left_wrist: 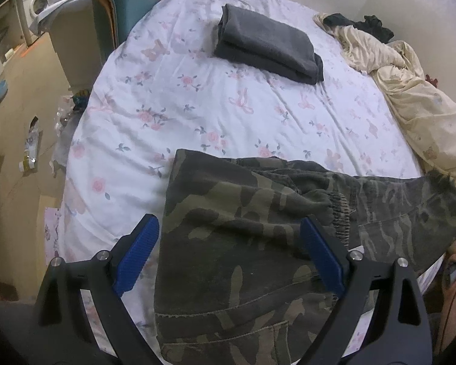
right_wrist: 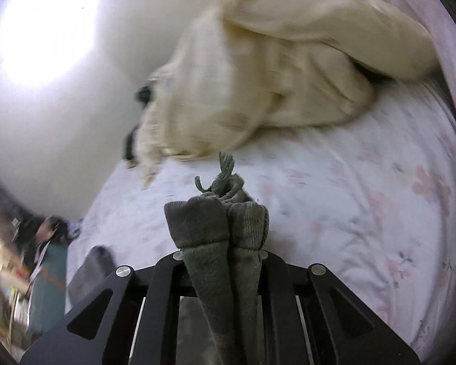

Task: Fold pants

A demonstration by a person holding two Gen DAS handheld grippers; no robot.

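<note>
Closest to the lens in the left wrist view is the left gripper (left_wrist: pixel 229 243), black arms with blue ribbed pads (left_wrist: pixel 320 255), jaws spread wide and hanging just over the camo pants (left_wrist: pixel 228 243). Nothing is pinched there; the cloth lies under the gap and the pads don't press it.

Biggest thing around is the bed (left_wrist: pixel 197 97), with a white sheet printed in pink flowers and bows. The pants sprawl over its near edge, part folded onto itself, an elastic cuff (left_wrist: pixel 339 213) showing, one leg stretching off to the right. On the far right is a crumpled cream blanket (left_wrist: pixel 410 100) with some dark clothes (left_wrist: pixel 358 24) at its far end. In the far middle sits a neatly folded grey garment (left_wrist: pixel 267 48), well apart from the pants. Far left, off the bed, there's a washing machine (left_wrist: pixel 38 0).

Over in the right wrist view things are blurry, but the right gripper (right_wrist: pixel 220 243) has its jaws clamped tight on a bunched end of the pants (right_wrist: pixel 219 228), cloth bulging past the tips with frayed threads (right_wrist: pixel 225 176) sticking up, lifted clear of the sheet (right_wrist: pixel 349 213).
</note>
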